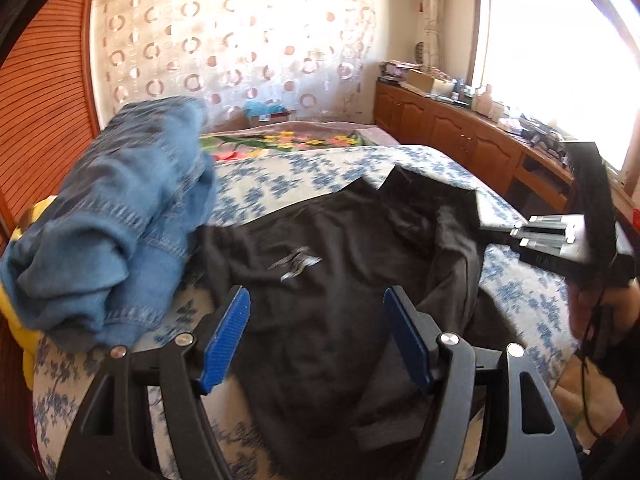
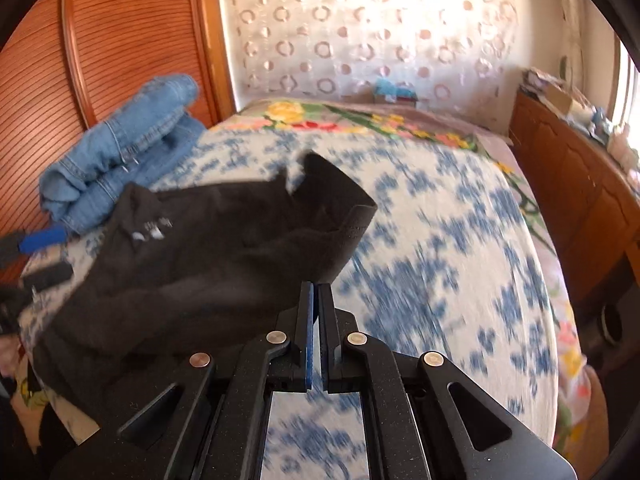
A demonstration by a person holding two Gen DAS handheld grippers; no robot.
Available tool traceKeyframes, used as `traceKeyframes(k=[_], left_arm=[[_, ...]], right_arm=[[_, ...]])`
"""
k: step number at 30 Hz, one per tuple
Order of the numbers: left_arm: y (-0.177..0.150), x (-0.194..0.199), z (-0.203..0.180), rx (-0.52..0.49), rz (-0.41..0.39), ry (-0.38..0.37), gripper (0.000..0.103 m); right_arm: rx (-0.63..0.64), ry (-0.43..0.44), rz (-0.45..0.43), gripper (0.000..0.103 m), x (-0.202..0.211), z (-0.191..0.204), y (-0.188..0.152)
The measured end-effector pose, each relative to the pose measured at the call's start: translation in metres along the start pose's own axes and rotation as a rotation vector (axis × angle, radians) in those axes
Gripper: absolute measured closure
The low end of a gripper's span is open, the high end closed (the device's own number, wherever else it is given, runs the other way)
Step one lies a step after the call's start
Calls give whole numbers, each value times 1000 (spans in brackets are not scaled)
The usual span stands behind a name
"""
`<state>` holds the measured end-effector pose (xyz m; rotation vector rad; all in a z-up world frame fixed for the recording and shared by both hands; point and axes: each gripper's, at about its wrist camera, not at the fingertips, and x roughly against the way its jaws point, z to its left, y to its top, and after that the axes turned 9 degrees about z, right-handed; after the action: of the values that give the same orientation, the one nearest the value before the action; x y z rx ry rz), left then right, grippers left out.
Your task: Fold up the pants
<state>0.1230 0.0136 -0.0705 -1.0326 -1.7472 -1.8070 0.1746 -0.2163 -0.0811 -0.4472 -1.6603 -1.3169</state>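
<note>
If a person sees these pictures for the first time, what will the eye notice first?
The black pants lie crumpled in the middle of the blue-flowered bedspread. The right gripper is shut on their edge, while the left gripper hangs open over them. A heap of blue jeans sits at the bed's left side.

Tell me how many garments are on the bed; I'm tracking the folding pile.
2: black pants spread across the near bed, pinched at one edge by the right gripper; folded jeans beside them at the headboard side. Others may be hidden.

Black pants (image 1: 332, 280) (rumpled) on bed
</note>
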Motion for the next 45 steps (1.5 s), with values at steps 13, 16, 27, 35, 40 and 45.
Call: traceKeyframes(k=[13, 16, 27, 35, 40, 45], left_arm=[[50, -45, -43, -128, 84, -52, 34], [58, -59, -50, -141, 110, -45, 40], [46, -81, -85, -167, 215, -143, 42], [32, -81, -106, -206, 229, -149, 44], [28, -73, -106, -197, 205, -164, 70], [26, -48, -104, -190, 135, -168, 89]], right_arm=[[-83, 1, -10, 98, 12, -30, -26], [-96, 1, -28, 95, 18, -36, -30], [-99, -8, -50, 93, 19, -44, -42], [-117, -2, -72, 93, 22, -46, -47], [-126, 0, -78, 93, 23, -47, -47], [-135, 4, -78, 93, 22, -49, -47]])
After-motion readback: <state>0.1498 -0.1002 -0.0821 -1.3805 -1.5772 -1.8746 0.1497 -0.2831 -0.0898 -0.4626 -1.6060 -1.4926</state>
